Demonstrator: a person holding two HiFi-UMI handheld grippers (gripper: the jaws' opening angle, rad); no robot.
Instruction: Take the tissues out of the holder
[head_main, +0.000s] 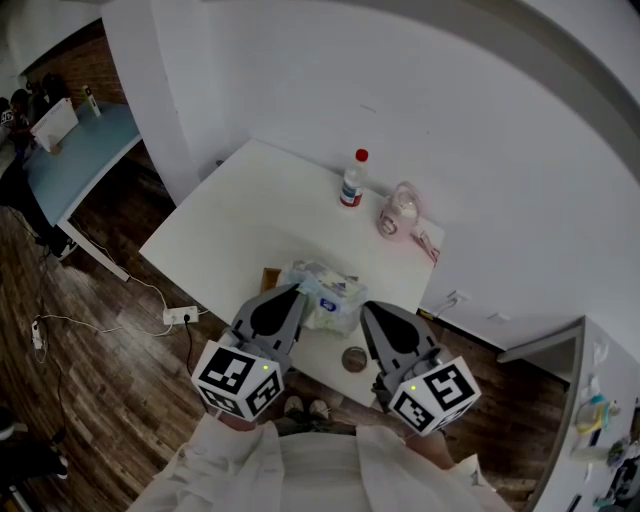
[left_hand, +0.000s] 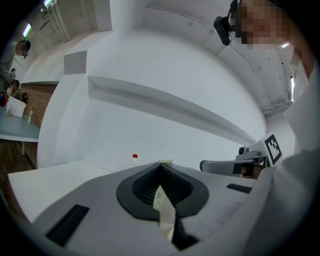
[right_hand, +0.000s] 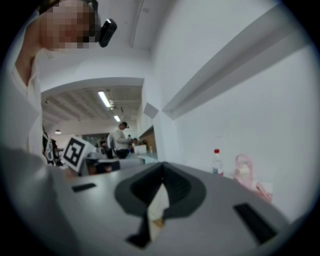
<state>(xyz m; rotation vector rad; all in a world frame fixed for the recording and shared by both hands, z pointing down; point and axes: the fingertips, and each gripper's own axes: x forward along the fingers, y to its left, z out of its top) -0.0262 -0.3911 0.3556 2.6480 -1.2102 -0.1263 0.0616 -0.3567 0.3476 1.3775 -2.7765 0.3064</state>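
Observation:
A crumpled pack of tissues (head_main: 325, 290) in clear wrap with blue print sits in a low wooden holder (head_main: 268, 277) near the front of the white table (head_main: 240, 225). My left gripper (head_main: 292, 292) hovers at the pack's left edge, and my right gripper (head_main: 368, 308) at its right edge. In the left gripper view the left gripper (left_hand: 160, 165) has its jaws meeting at the tip, with nothing pinched. In the right gripper view the right gripper (right_hand: 161, 165) looks the same. Whether either tip touches the pack I cannot tell.
A clear bottle (head_main: 352, 180) with a red cap and a pink object (head_main: 400, 212) stand at the table's far edge by the white wall. A small round metal thing (head_main: 354, 358) lies between the grippers near the front edge. A power strip (head_main: 180, 316) lies on the wooden floor at the left.

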